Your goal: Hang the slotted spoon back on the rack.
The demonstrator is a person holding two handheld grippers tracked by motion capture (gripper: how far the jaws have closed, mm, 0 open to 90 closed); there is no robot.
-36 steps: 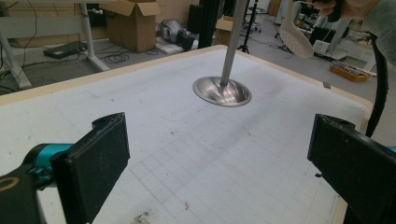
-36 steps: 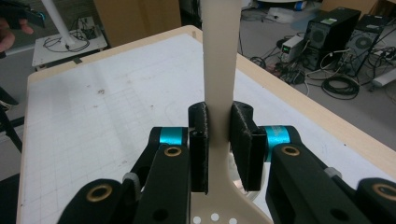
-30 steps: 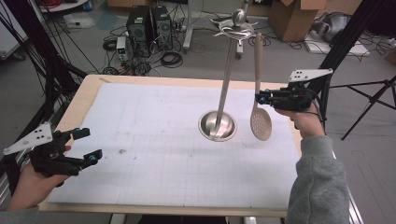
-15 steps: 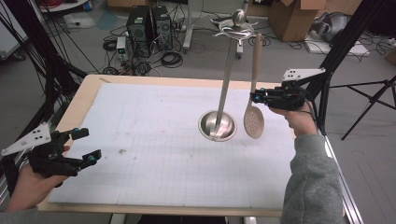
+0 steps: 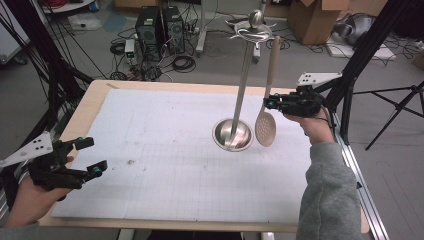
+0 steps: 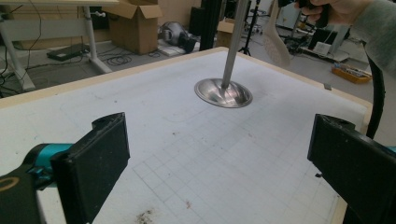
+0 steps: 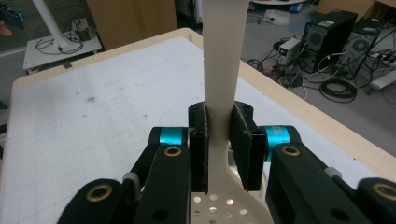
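1. High view: my right gripper (image 5: 272, 103) is clamped on the handle of the beige slotted spoon (image 5: 267, 120), just above its perforated head. Compared with a second ago, the spoon has swung in toward the steel utensil stand (image 5: 239, 107) and sits a touch higher; its head now hangs just beside the stand's round base, clear of the white gridded mat (image 5: 165, 150), and its handle tip is close under the hooked crown at the top of the pole. I judge I am mid-way through bringing the spoon to a hook, with the hanging itself not yet done.

2. High view again: my left gripper (image 5: 90, 156) rests at the near left corner of the mat, well apart from the stand, jaws wide and empty. It has not shifted over that second, so this step is the right hand's alone.

3. Left gripper view: between my two spread black jaws I see bare mat, the stand's base (image 6: 223, 92) beyond, and the spoon's pale head (image 6: 275, 44) hanging beside the pole under my right hand (image 6: 336, 9).

4. Right gripper view: my pads press both edges of the spoon's handle (image 7: 224, 60), holes of the head showing below. The grip looks square and firm enough to lift further.
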